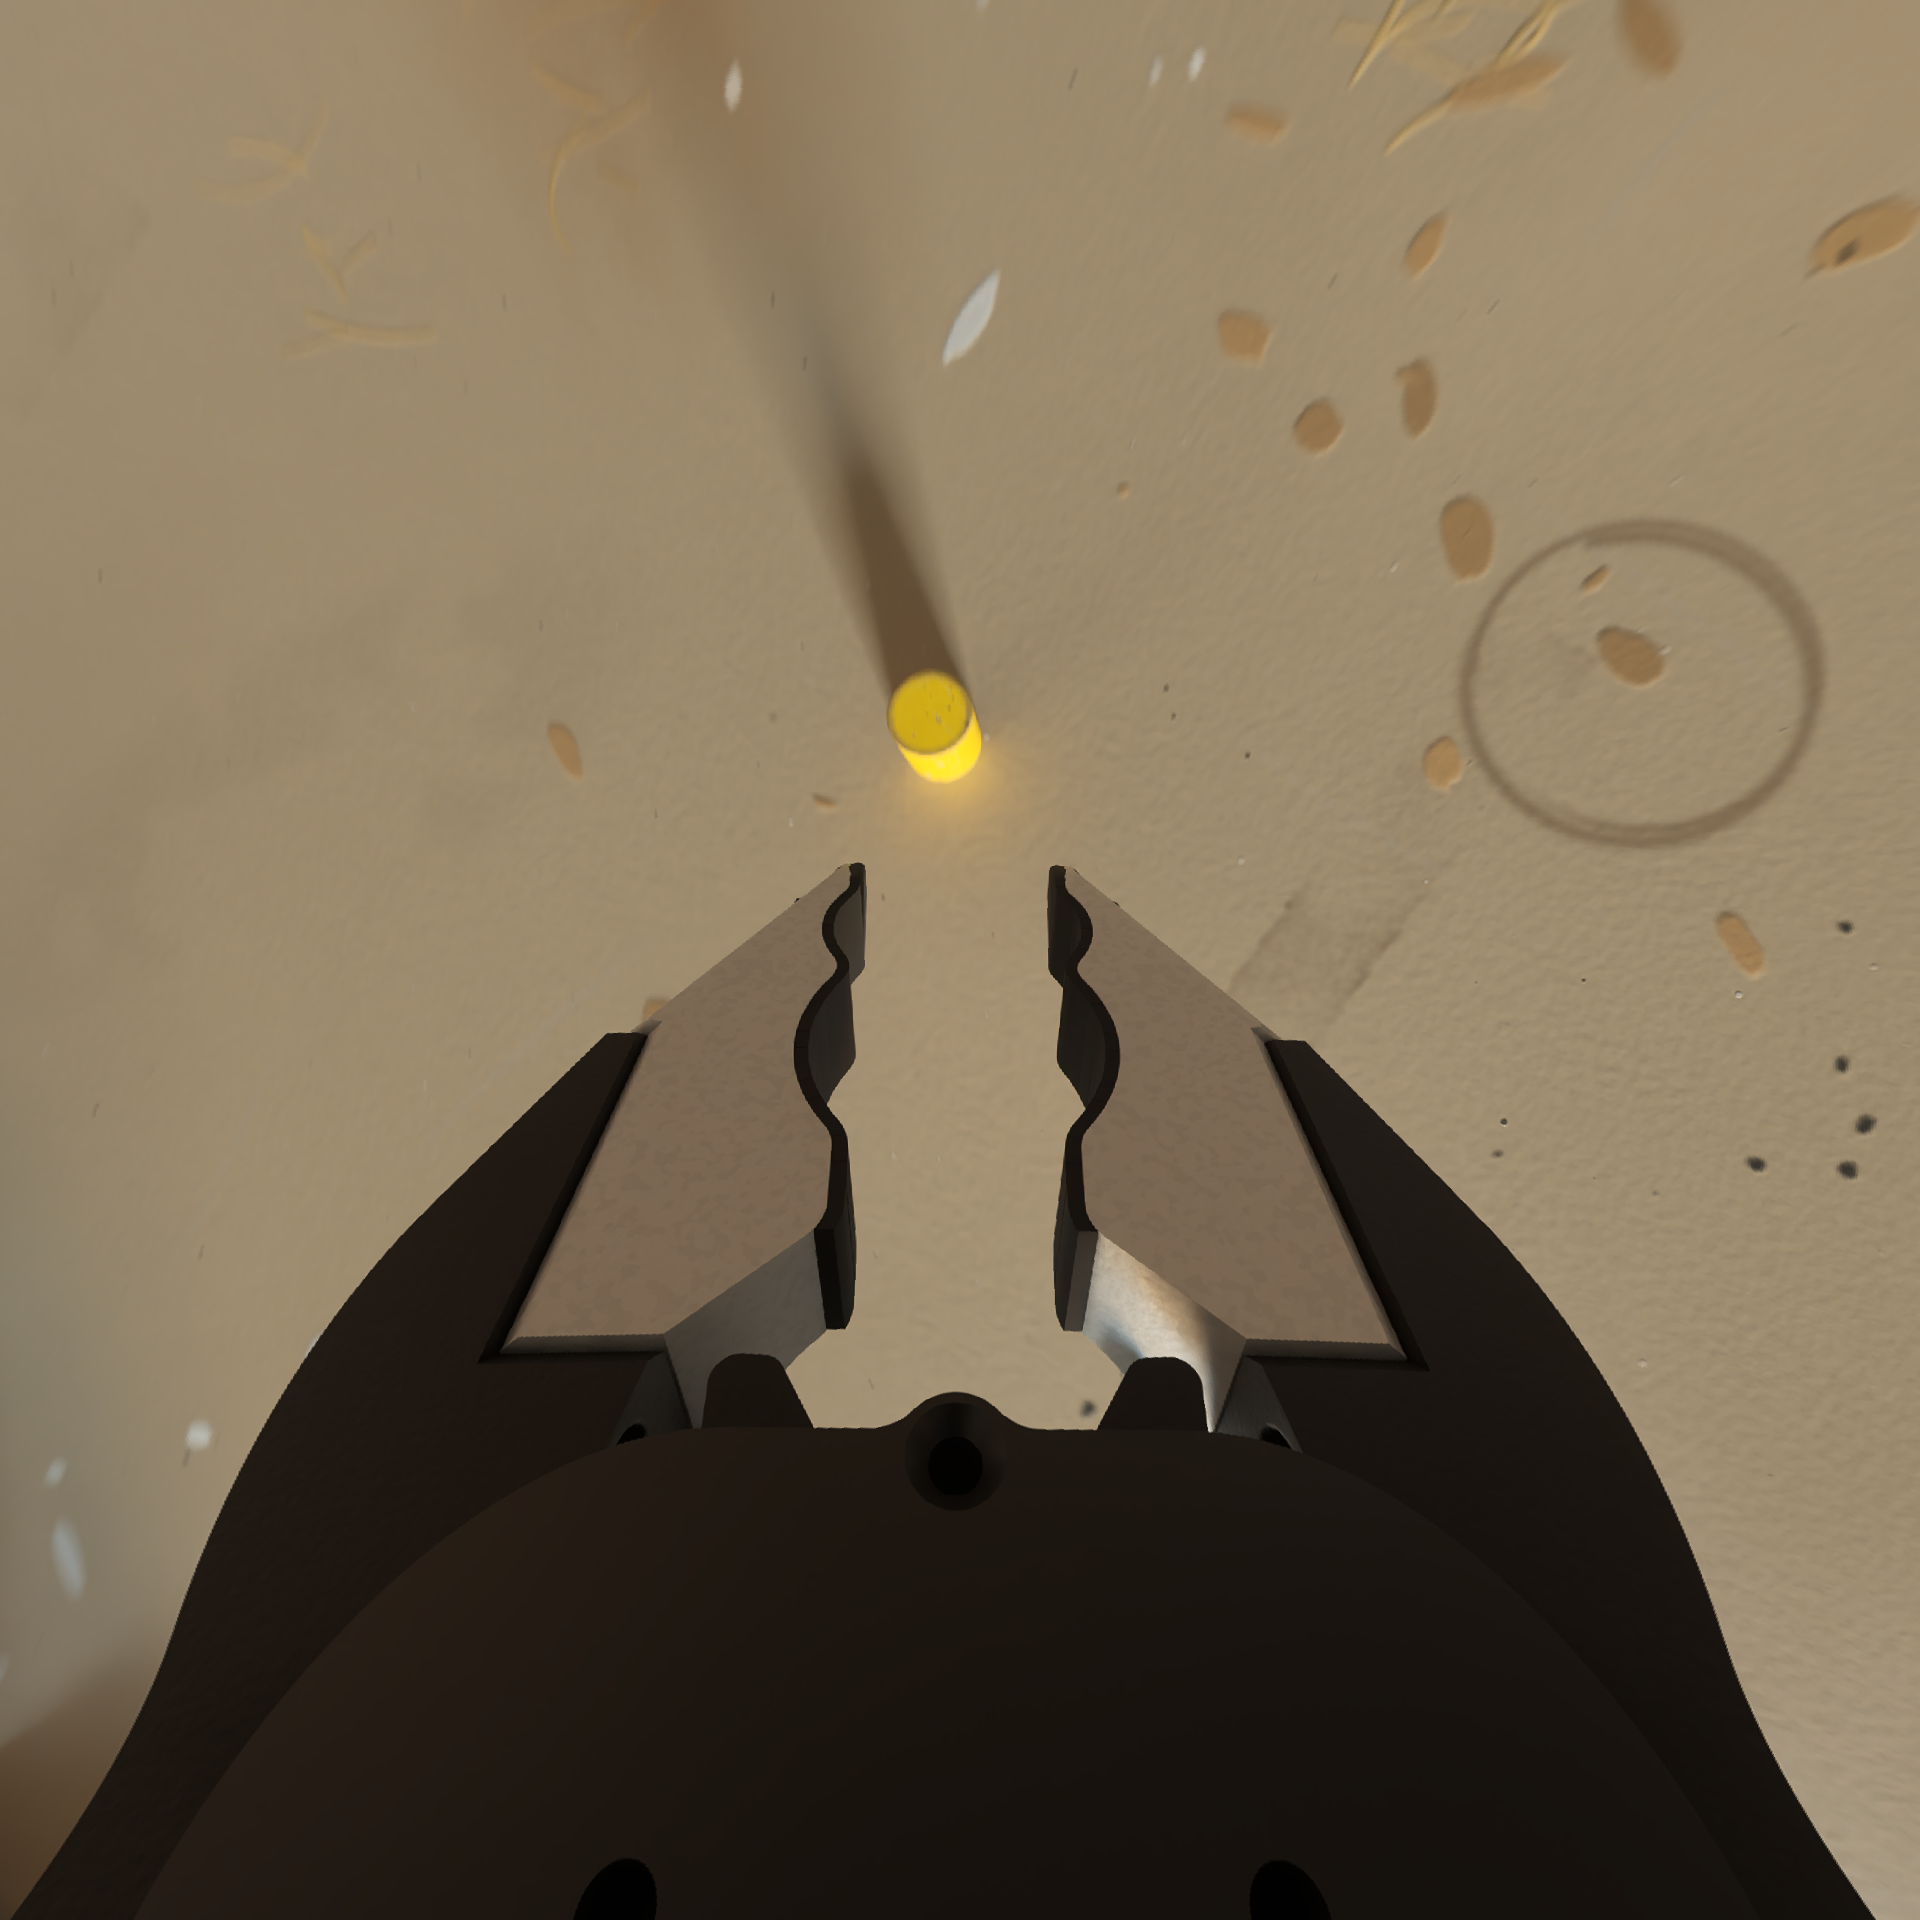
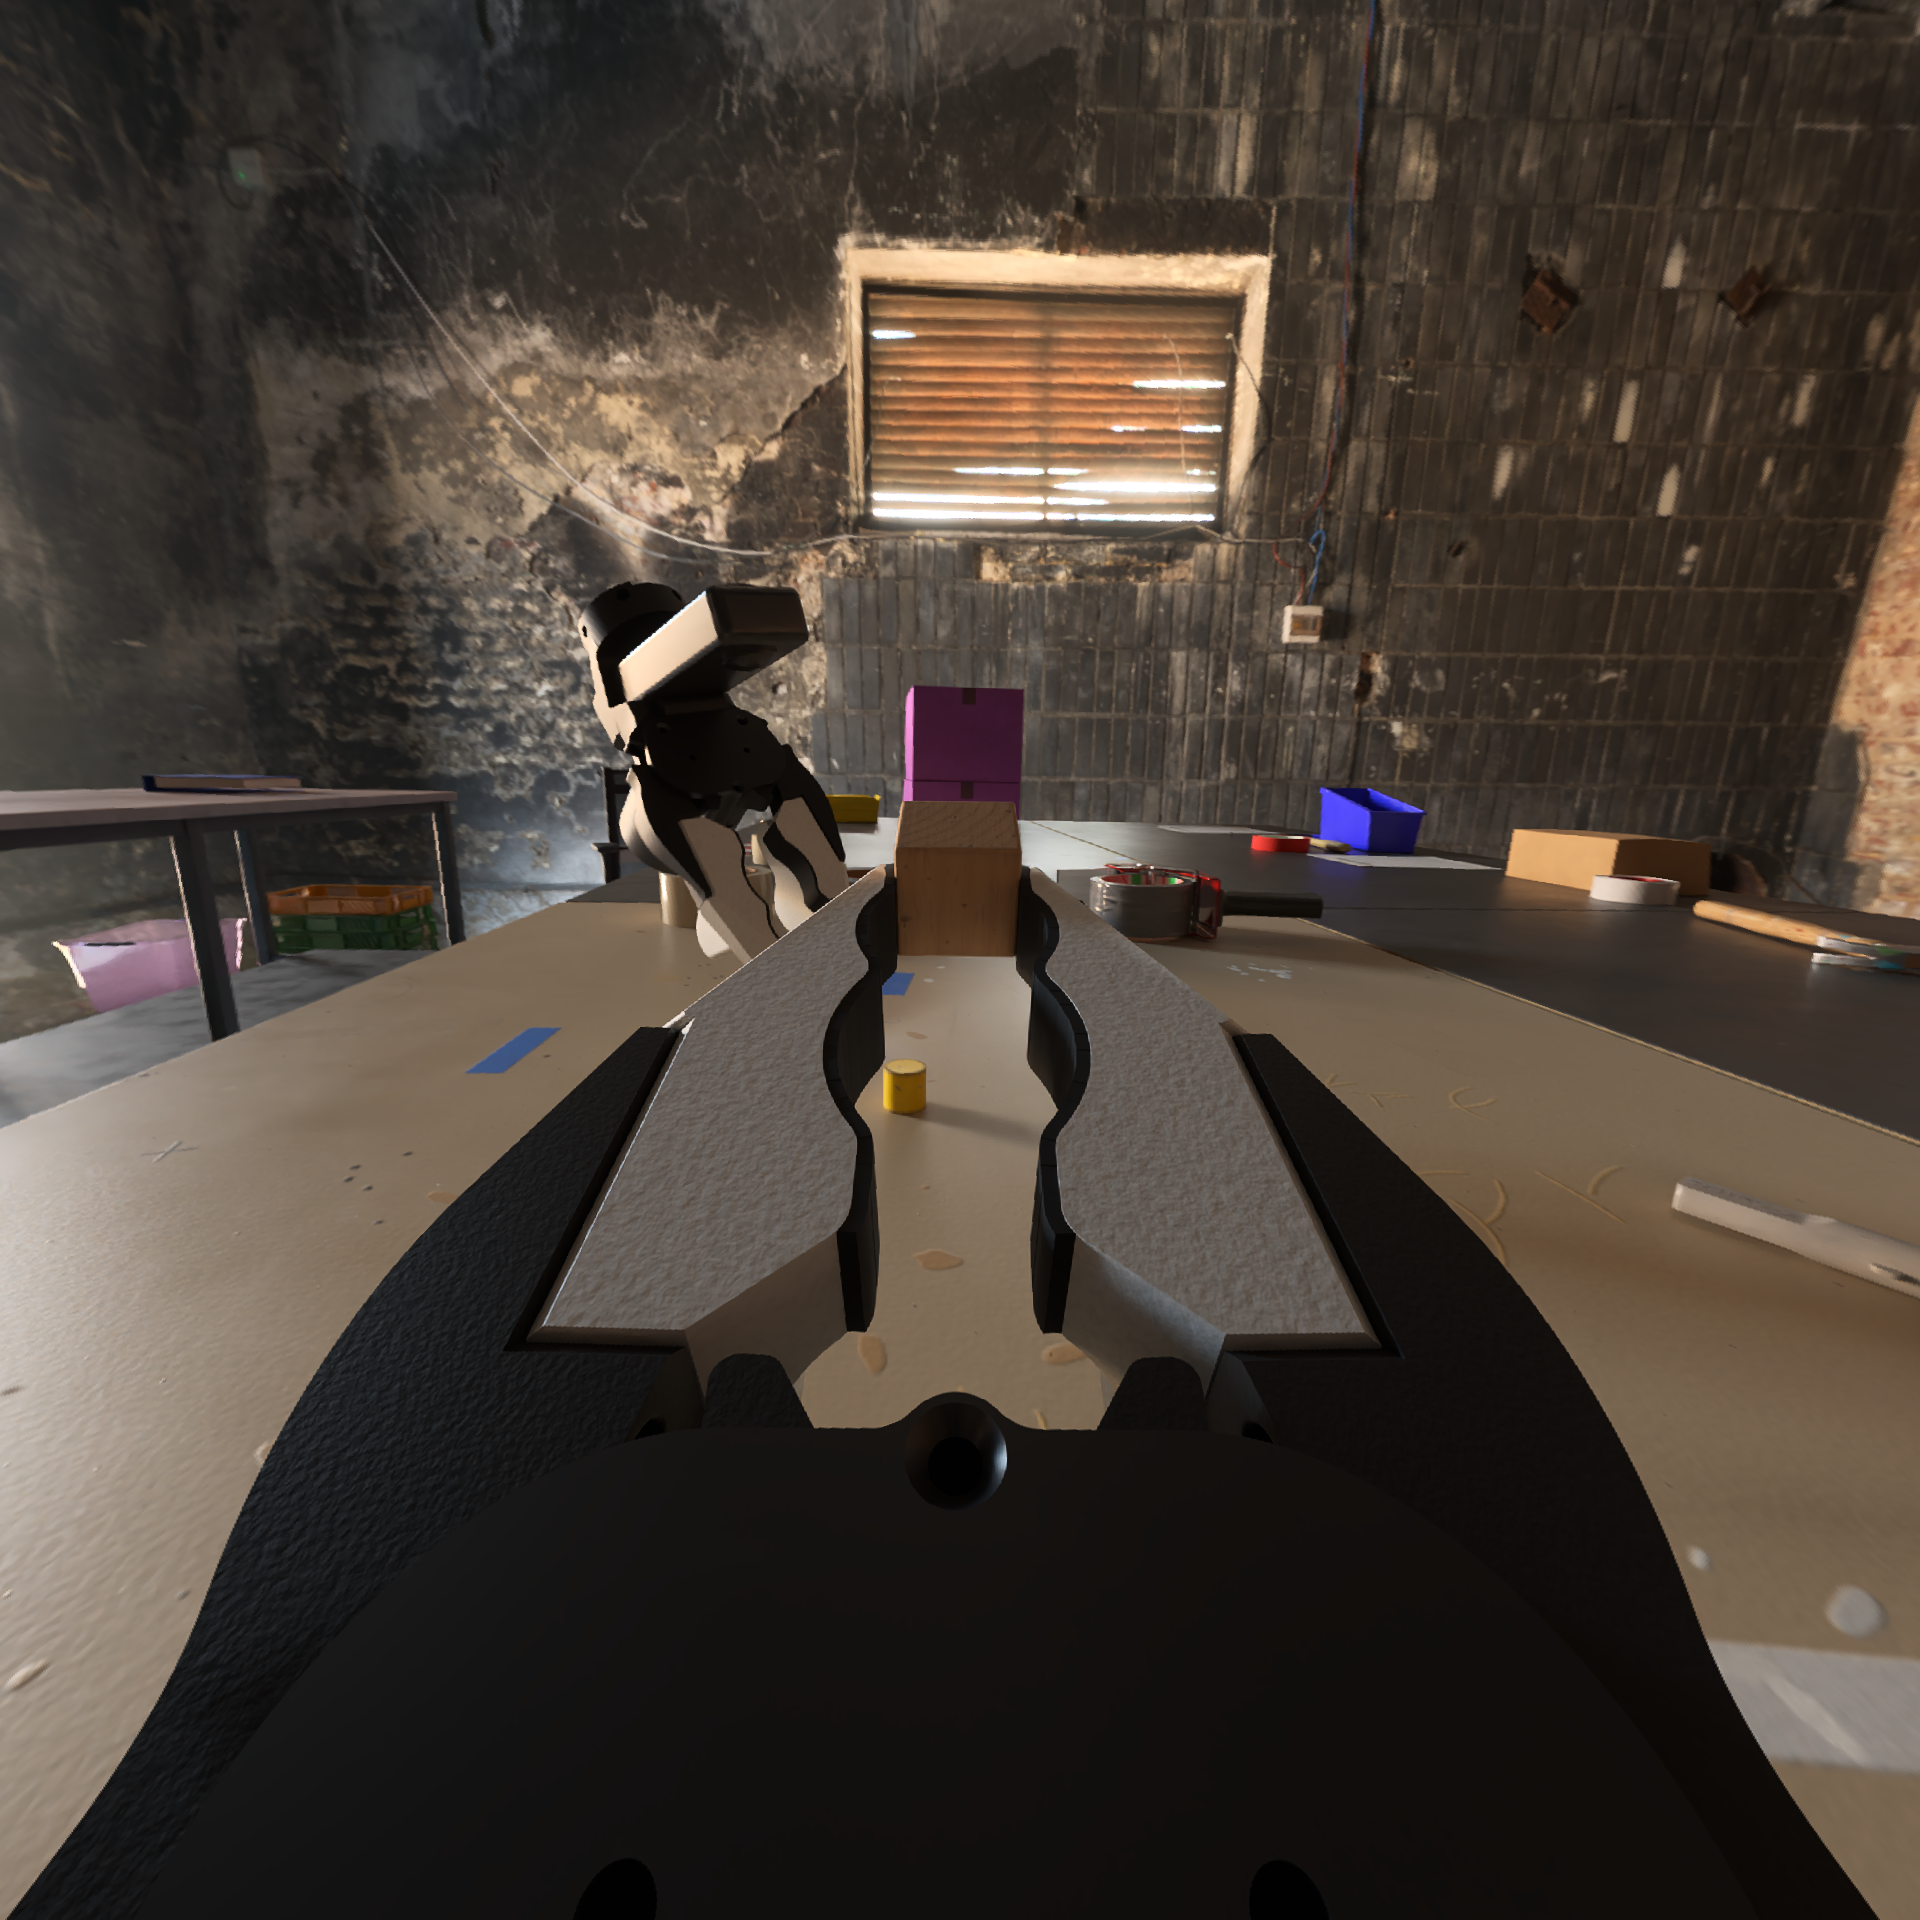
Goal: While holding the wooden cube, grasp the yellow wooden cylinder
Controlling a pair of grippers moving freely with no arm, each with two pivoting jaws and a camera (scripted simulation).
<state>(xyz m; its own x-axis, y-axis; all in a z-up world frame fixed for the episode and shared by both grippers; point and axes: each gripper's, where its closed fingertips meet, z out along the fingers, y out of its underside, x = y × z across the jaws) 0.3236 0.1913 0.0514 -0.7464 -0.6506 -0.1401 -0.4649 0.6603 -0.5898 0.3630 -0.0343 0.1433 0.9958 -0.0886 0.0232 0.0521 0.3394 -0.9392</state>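
The yellow wooden cylinder [image 1: 934, 726] stands upright on the beige table, seen from above in the left wrist view. My left gripper [image 1: 956, 883] is open and empty, above the table, with the cylinder a short way beyond its fingertips. My right gripper [image 2: 956, 894] is shut on the wooden cube [image 2: 956, 878], held at its fingertips above the table. In the right wrist view the cylinder [image 2: 904, 1086] shows on the table between the right fingers, below the cube. The left gripper [image 2: 769, 894] shows farther off there, tilted downward.
The beige table [image 2: 312, 1195] carries blue tape marks [image 2: 514, 1047], a white bar [image 2: 1797, 1231] at right and a ring stain [image 1: 1642, 681]. Farther back are tape rolls [image 2: 1148, 899], a purple box [image 2: 964, 743], a blue bin [image 2: 1369, 819], a cardboard box [image 2: 1605, 860]. A side table [image 2: 208, 810] stands left.
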